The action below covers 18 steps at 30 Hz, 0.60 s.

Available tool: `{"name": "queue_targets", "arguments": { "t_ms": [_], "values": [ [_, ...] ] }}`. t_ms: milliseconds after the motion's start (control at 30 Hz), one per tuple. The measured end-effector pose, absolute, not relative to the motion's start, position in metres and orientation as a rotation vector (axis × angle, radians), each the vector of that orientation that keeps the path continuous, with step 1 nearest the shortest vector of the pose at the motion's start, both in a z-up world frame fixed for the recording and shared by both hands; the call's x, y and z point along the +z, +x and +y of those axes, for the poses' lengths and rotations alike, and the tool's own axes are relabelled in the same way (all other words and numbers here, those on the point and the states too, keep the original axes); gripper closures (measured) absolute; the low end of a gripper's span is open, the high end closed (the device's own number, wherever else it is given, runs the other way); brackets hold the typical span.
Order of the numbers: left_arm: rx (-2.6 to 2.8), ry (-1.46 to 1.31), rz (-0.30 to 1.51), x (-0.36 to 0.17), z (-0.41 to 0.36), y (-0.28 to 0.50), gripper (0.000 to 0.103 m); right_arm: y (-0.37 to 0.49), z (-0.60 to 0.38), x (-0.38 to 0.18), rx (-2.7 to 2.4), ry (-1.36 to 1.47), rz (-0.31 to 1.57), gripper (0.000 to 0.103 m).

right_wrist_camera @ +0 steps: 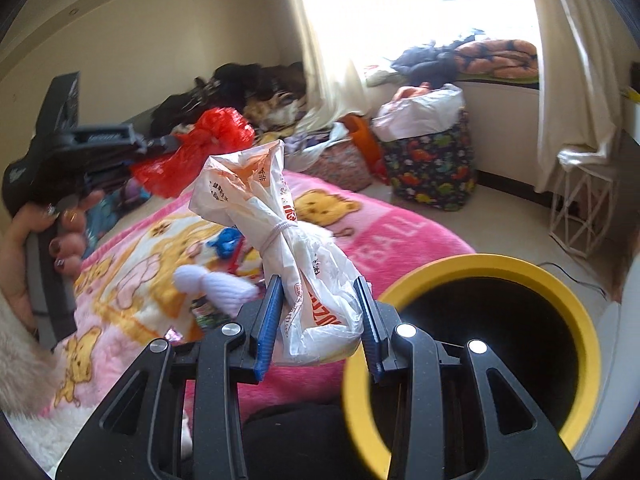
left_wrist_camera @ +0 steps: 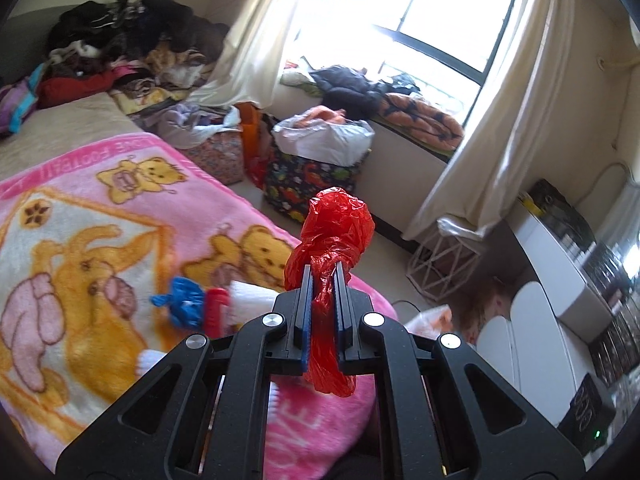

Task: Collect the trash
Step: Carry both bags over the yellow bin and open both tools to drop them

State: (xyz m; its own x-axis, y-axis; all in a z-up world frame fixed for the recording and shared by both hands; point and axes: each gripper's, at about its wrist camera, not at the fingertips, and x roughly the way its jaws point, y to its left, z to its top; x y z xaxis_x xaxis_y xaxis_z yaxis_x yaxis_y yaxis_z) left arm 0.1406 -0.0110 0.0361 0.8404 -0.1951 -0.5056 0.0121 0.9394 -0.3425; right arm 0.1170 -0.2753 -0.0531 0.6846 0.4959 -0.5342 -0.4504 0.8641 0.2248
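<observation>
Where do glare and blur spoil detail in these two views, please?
Left wrist view: the window is blown out white, and the blue scrap on the blanket is soft. Right wrist view: the window is again washed out, the yellow bin rim is blurred, and straight lines bow toward the edges.

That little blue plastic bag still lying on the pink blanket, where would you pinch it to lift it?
Judging by its shape, pinch the blue bag at its knotted, crumpled middle, where the plastic bunches thick enough for the fingers to bite. Come down from above, since it lies flat on the pink blanket with a white fluffy piece crowding its right side.
</observation>
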Motion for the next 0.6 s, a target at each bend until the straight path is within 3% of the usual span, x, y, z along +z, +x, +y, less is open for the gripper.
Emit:
{"name": "queue_targets", "arguments": {
  "t_ms": [600],
  "values": [
    [-0.284, -0.271, 0.652, 0.011, -0.1, 0.15, 0.098, 0.125, -0.379, -0.063, 0.279, 0.221, 0.641, 0.069]
  ]
}}
